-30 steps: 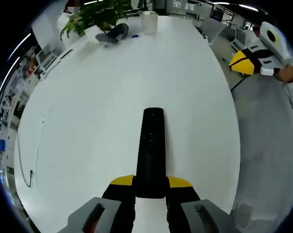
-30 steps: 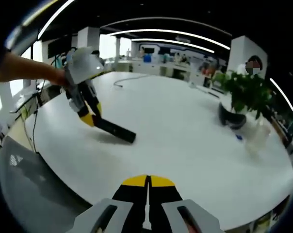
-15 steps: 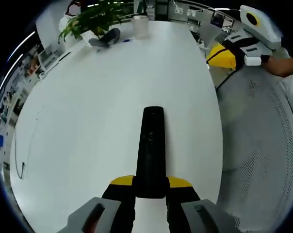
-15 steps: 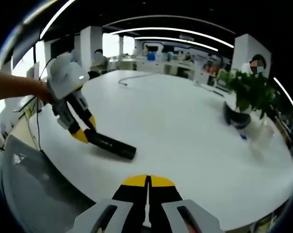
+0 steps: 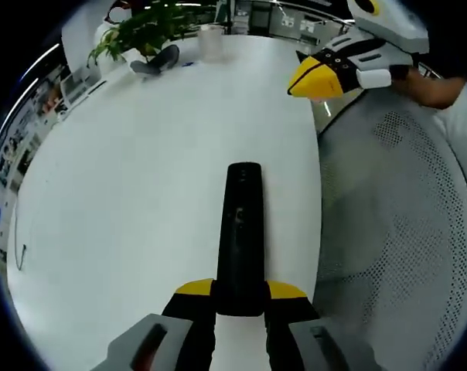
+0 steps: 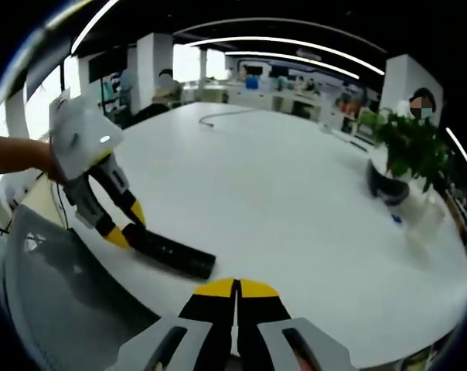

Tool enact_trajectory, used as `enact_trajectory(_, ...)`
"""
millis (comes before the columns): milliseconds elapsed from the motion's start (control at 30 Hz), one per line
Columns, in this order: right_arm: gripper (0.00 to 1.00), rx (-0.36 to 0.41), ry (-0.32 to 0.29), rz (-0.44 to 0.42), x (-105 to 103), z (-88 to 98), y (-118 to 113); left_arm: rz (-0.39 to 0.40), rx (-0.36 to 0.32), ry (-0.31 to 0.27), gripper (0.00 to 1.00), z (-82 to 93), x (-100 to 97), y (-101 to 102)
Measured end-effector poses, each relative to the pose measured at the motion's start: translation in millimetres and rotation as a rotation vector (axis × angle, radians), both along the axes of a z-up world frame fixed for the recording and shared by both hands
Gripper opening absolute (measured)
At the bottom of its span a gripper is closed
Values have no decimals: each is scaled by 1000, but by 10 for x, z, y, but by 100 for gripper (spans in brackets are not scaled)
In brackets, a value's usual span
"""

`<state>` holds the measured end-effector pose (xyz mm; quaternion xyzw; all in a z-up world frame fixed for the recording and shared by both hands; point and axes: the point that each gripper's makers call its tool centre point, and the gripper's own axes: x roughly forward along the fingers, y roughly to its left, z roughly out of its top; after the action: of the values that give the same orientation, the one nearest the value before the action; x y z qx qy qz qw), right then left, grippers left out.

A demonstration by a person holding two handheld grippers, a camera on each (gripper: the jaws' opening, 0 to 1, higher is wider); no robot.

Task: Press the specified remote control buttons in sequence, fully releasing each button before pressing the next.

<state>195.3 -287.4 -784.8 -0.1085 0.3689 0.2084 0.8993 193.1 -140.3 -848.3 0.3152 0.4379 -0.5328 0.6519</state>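
Note:
A long black remote control (image 5: pixel 240 232) points away from me in the left gripper view, its near end clamped between the yellow-tipped jaws of my left gripper (image 5: pixel 240 292), which is shut on it. In the right gripper view the same remote (image 6: pixel 172 253) lies low over the white table (image 6: pixel 295 201), held by the left gripper (image 6: pixel 119 230) in a person's hand. My right gripper (image 6: pixel 235 291) is shut with nothing in it, hovering just right of the remote's free end. It also shows as yellow tips (image 5: pixel 318 77) at the top right of the left gripper view.
A potted plant (image 6: pixel 403 151) and a dark object beside it stand at the table's far side, with a pale cup (image 5: pixel 210 40) nearby. A thin cable (image 6: pixel 218 116) lies on the far tabletop. A grey mesh chair (image 5: pixel 403 232) sits off the table edge.
The right gripper has come closer to the remote and the left gripper. The left gripper still holds the remote the same way; its view has swung toward the table edge.

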Motion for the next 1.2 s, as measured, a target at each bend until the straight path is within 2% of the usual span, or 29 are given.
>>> enact_trajectory(300,0,-43,42,39,-39,-102,18,20,-29,12,22,-61,-240,-47)
enact_trajectory(400,0,-43,85,73,-101,-157,75,11,-18,8,22,-115,-324,-19)
enact_trajectory(500,0,-84,103,104,-135,-212,88,17,-17,7,22,-142,-339,-13)
enact_trajectory(700,0,-98,105,132,-128,-227,97,36,-51,-1,22,-129,-349,-61)
enact_trajectory(800,0,-13,184,128,-168,-245,186,51,-64,-10,23,-143,-390,-63)
enact_trajectory(833,0,-9,193,128,-175,-244,192,46,-64,-20,23,-154,-407,-61)
enact_trajectory(900,0,12,226,119,-112,-262,217,41,-92,-50,23,-146,-380,-91)
enact_trajectory(1000,0,80,282,114,-66,-275,325,67,-115,-53,23,-147,-373,-86)
enact_trajectory(1067,0,64,297,118,17,-330,337,62,-124,-70,23,-151,-377,-88)
enact_trajectory(1133,0,59,344,121,32,-411,361,48,-131,-103,23,-146,-383,-100)
enact_trajectory(1167,0,66,383,122,15,-467,376,70,-132,-99,23,-143,-380,-97)
enact_trajectory(1200,0,69,387,121,18,-479,381,84,-136,-97,23,-143,-377,-100)
